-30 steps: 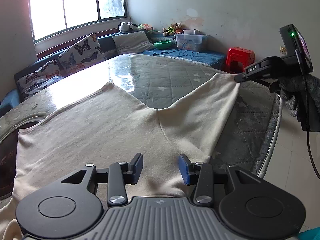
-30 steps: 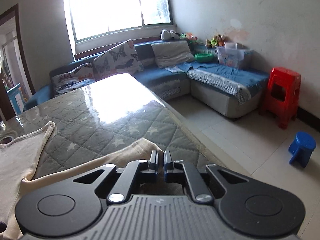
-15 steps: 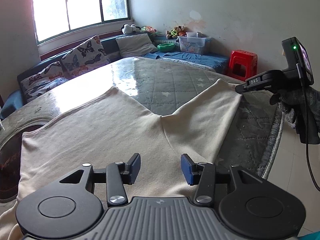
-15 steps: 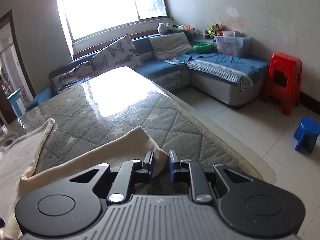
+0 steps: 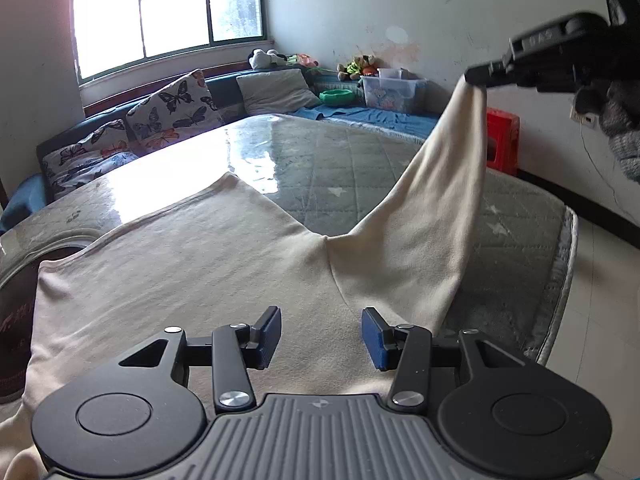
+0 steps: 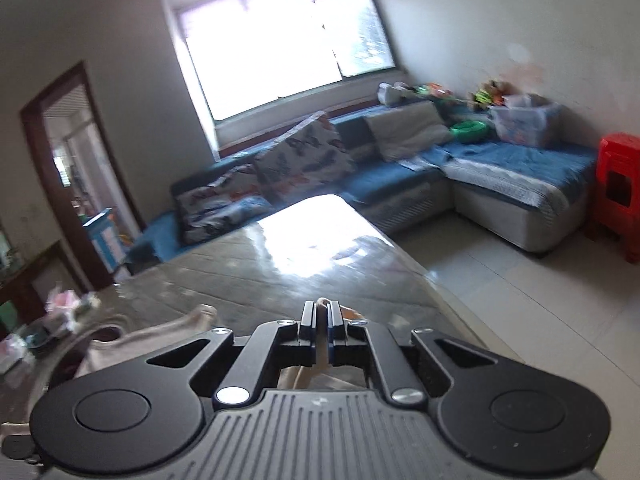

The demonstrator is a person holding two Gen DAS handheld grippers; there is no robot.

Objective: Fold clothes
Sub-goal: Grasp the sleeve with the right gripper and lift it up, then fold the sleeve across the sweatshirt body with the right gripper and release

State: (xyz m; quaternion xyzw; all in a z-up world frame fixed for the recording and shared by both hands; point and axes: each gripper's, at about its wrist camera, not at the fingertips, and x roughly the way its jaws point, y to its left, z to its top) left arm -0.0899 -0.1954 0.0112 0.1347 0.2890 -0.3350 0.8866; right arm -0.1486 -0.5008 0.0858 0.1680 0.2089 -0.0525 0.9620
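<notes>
A cream long-sleeved shirt (image 5: 192,272) lies spread on the quilt-covered table (image 5: 344,160). My left gripper (image 5: 321,336) is open and empty, low over the shirt's body near the front. My right gripper (image 6: 321,334) is shut on the end of the shirt's sleeve (image 5: 448,184) and holds it high above the table; it also shows at the upper right of the left wrist view (image 5: 476,78). The sleeve hangs stretched from the cuff down to the armpit. The right wrist view is blurred; cream cloth (image 6: 322,303) shows between its pads.
A blue corner sofa (image 6: 400,176) with butterfly cushions (image 5: 172,108) runs behind the table. A red plastic stool (image 5: 502,140) stands at the right by the wall. The table's right edge (image 5: 568,248) drops to tiled floor. A doorway (image 6: 68,168) is at far left.
My right gripper opened briefly, then shut on the sleeve end and lifted it well above the table. My left gripper stayed open over the shirt.
</notes>
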